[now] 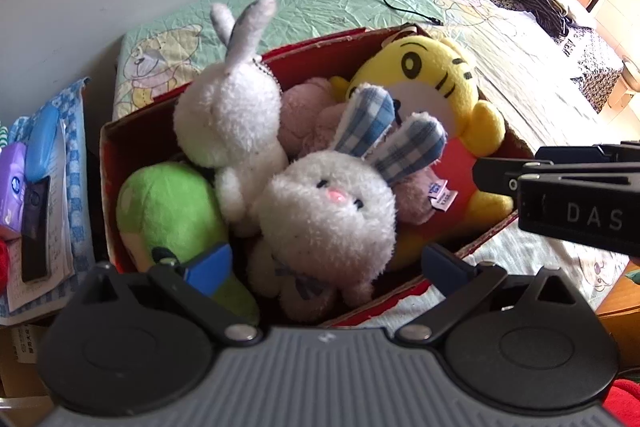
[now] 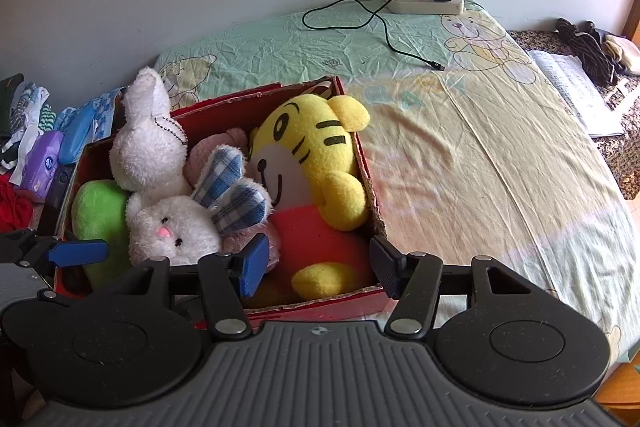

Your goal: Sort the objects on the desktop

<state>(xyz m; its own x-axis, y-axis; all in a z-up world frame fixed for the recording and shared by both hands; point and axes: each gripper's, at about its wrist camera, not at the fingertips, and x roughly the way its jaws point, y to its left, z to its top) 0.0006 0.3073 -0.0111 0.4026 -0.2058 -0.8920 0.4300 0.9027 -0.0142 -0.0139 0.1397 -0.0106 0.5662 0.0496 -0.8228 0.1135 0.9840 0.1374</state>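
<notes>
While both tongs hang released over the red box (image 2: 366,163) on the bed (image 2: 480,155), left tongs (image 1: 326,265) and right tongs (image 2: 318,267) grasp nothing; soft toys (image 1: 328,211) fill it.

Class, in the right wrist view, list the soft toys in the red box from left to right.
green plush → upright white rabbit → white rabbit with checked ears → yellow tiger
</notes>
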